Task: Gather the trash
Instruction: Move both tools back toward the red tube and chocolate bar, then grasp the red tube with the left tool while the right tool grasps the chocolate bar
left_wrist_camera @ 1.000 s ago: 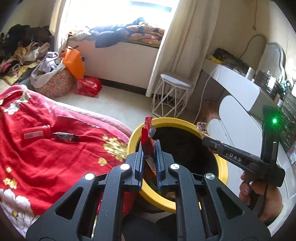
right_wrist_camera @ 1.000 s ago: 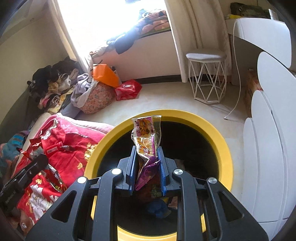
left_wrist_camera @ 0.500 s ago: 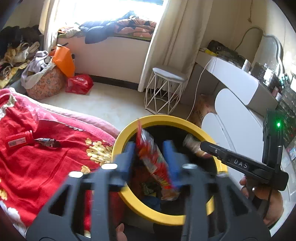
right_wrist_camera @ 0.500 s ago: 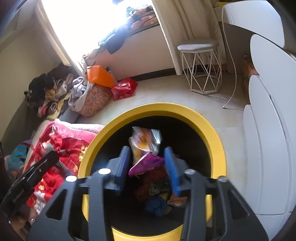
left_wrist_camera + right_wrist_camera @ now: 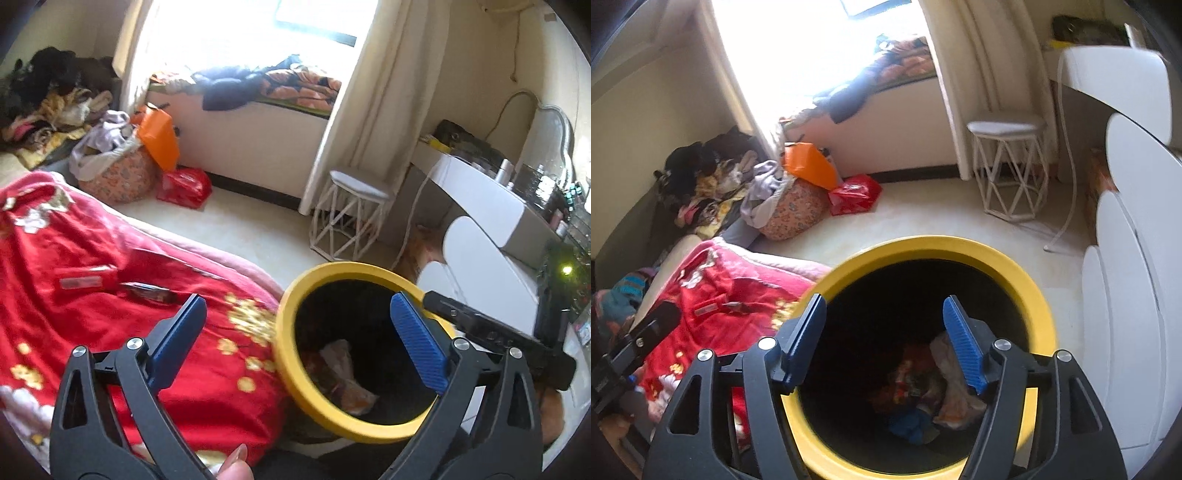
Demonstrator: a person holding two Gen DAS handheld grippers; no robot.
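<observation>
A yellow-rimmed black bin (image 5: 291,373) (image 5: 1039,306) stands beside the bed. Snack wrappers (image 5: 923,384) (image 5: 343,376) lie at its bottom. My left gripper (image 5: 295,314) is opening wide with nothing between its blue pads, its left finger over the red blanket (image 5: 92,295) and its right finger over the bin. My right gripper (image 5: 884,314) hangs over the bin's mouth, jaws opening, with nothing between them. A red packet (image 5: 86,280) and a dark wrapper (image 5: 147,291) lie on the blanket. The right gripper's body (image 5: 491,336) shows at the right of the left wrist view.
A white wire stool (image 5: 351,218) (image 5: 1008,170) stands by the curtain. A white vanity desk (image 5: 491,206) fills the right. Piled clothes, a floral bag (image 5: 792,214), an orange bag (image 5: 159,136) and a red plastic bag (image 5: 184,186) lie by the window ledge.
Both grippers opened and let their wrappers fall into the bin: the red one from the left, the yellow-purple one from the right. Both hands shifted a little.
</observation>
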